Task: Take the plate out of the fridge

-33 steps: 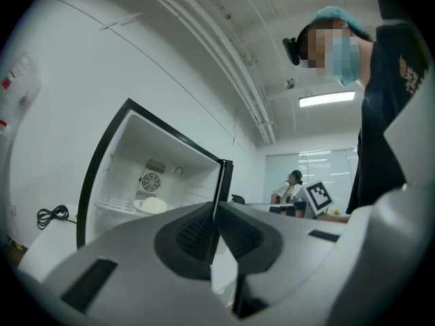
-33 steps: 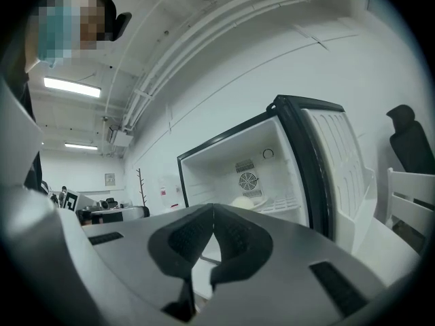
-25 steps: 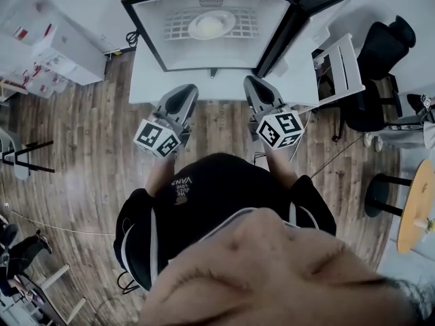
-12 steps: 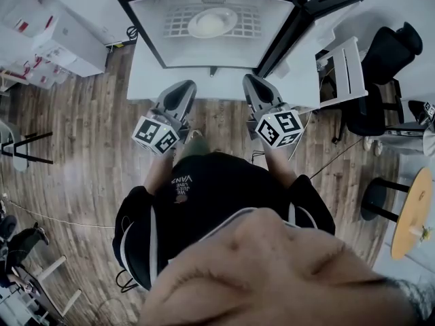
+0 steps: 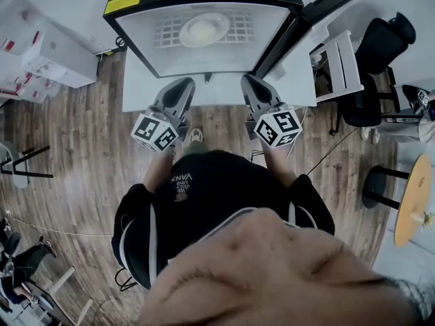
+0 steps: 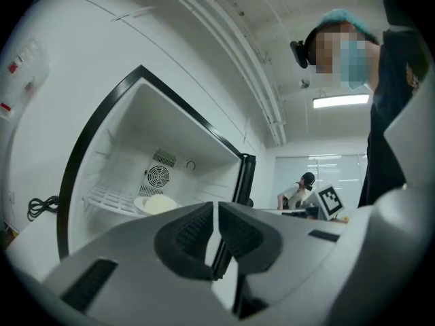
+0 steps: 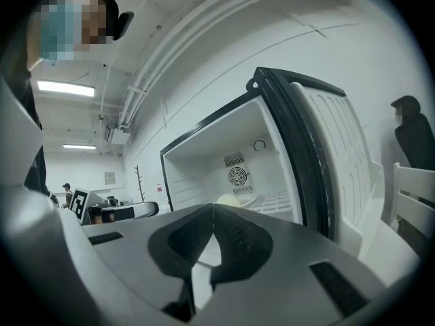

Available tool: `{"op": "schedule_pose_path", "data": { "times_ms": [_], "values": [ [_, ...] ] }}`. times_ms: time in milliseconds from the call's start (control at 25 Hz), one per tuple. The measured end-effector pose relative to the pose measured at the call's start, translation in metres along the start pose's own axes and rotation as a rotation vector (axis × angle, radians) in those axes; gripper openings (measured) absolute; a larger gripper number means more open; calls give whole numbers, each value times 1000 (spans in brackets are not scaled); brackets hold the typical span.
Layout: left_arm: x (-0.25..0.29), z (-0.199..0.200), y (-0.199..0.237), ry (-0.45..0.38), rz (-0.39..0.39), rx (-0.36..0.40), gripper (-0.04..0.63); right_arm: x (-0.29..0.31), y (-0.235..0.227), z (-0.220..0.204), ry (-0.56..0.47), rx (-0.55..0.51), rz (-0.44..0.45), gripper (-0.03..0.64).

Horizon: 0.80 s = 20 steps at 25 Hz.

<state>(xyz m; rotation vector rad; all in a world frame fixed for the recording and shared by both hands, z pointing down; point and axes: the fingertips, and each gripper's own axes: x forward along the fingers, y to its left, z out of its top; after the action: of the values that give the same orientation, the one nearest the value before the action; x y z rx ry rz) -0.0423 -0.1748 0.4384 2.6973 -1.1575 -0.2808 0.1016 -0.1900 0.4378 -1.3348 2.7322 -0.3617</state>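
The fridge (image 5: 129,36) stands open at the top of the head view, its door (image 5: 309,15) swung to the right. A white plate (image 5: 204,28) lies on the wire shelf (image 5: 170,32) inside; it also shows in the left gripper view as a pale plate (image 6: 158,204) and in the right gripper view as a plate (image 7: 228,200) partly hidden behind the jaws. My left gripper (image 5: 182,87) and right gripper (image 5: 249,82) are both shut and empty, held side by side just in front of the fridge opening, short of the shelf.
A white chair (image 5: 343,66) and a black office chair (image 5: 384,43) stand right of the door. White storage boxes (image 5: 47,43) are at the left, a round wooden table (image 5: 414,202) at the far right. A cable (image 5: 326,158) runs across the wooden floor.
The view has shifted closer to the fridge. Both grippers stay shut and have edged slightly forward toward the opening.
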Motion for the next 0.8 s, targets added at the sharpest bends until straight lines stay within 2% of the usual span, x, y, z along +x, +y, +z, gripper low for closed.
{"op": "schedule_pose_path", "data": {
  "times_ms": [440,800],
  "values": [
    [13,9,30,-1,-7,-6,31,31,-2,5,-12,-8,-8,11],
    [24,20,50,3,-47,-8,31,55,-8,9,-16,-15,-30,11]
  ]
}}
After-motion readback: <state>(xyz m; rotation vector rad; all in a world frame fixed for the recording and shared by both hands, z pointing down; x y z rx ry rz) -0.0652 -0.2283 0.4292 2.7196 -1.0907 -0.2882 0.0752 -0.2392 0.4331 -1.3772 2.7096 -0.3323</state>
